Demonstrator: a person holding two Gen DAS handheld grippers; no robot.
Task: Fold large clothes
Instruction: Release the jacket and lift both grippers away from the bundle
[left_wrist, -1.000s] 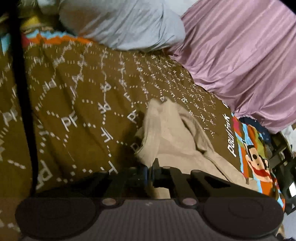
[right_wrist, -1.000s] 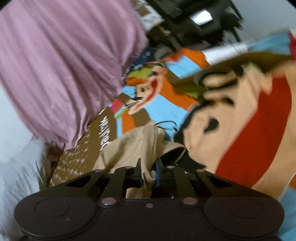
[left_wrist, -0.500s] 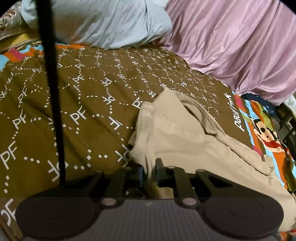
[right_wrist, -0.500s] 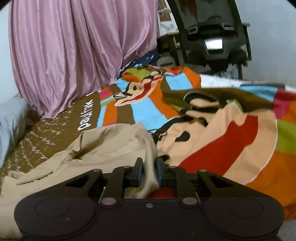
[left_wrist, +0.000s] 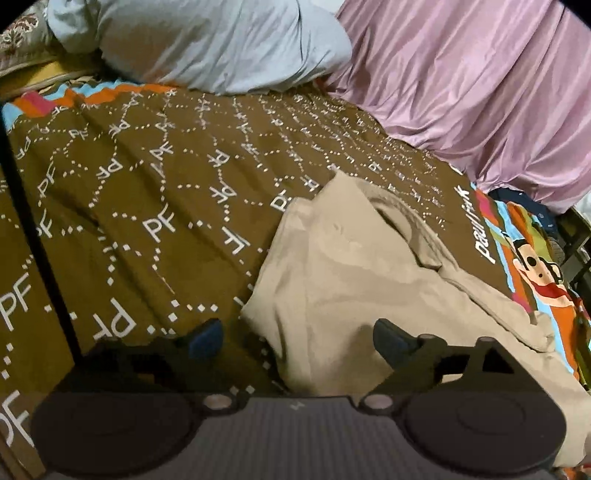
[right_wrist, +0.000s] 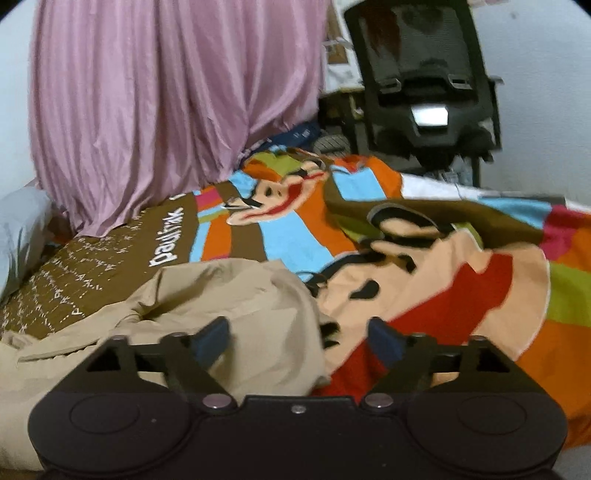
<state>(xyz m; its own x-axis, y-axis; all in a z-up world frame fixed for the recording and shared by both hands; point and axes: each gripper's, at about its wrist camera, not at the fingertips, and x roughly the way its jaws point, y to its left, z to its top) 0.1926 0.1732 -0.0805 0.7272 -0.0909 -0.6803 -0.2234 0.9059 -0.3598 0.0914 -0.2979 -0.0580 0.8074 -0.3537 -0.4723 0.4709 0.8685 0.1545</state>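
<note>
A beige garment lies crumpled on the brown patterned bedspread. In the left wrist view my left gripper hangs just over the garment's near left edge, its jaws opening wide; cloth lies between the fingers but the pads do not press on it. In the right wrist view the same beige garment spreads to the left, and my right gripper is over its right edge, jaws also opening, pads clear of the cloth.
A pink curtain hangs along the bed's far side, also seen as the curtain. A grey pillow lies at the head. The cartoon-print bedspread runs right. A black office chair stands beyond the bed.
Both grippers were shut on the beige garment's edges and have let go, their jaws now spread wide. The garment has settled on the bed. The right view has rolled level.
</note>
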